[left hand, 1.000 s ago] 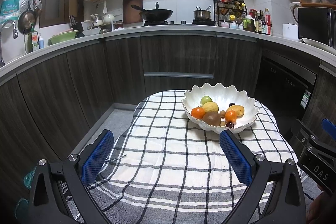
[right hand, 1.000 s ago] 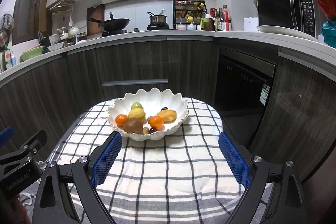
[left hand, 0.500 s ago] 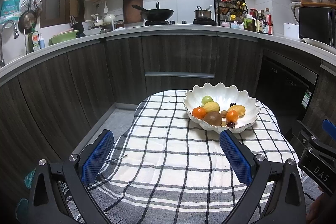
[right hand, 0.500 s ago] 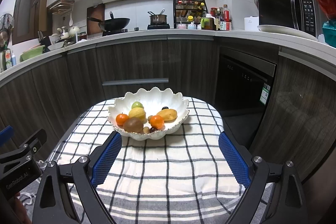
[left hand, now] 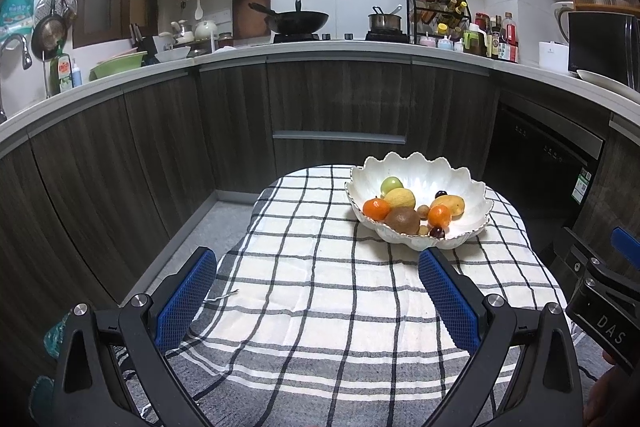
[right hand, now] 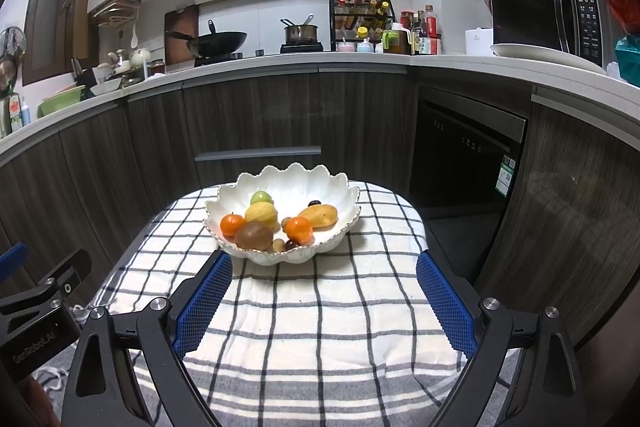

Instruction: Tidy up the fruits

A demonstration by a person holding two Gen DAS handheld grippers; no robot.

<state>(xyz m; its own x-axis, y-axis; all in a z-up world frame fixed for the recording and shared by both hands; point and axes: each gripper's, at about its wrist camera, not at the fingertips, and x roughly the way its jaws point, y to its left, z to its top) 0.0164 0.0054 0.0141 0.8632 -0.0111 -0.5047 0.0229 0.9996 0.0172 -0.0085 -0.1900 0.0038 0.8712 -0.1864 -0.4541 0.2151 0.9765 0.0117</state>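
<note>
The fruit sits heaped in one bowl [right hand: 340, 211] on the table [right hand: 320, 327], ahead of both tongs and apart from them: dead ahead of the right tongs [right hand: 320, 303], ahead and to the right of the left tongs [left hand: 316, 303].

Likely trouble: the pieces are round and touch one another, so a pinch on one could nudge its neighbours or squirt it out over the low scalloped rim, and from there it could roll off the cloth. The small dark fruit [right hand: 291, 244] at the near rim looks hardest to catch and easiest to crush. The bowl could skid on the cloth if pushed.

In the bowl: two oranges [right hand: 232, 223], a brown fruit [right hand: 253, 235], a yellow one [right hand: 261, 213], a green one [right hand: 261, 196] behind it, a mango [right hand: 320, 216], and some small nut-like pieces.

Both tongs stand wide apart, holding nothing.
</note>
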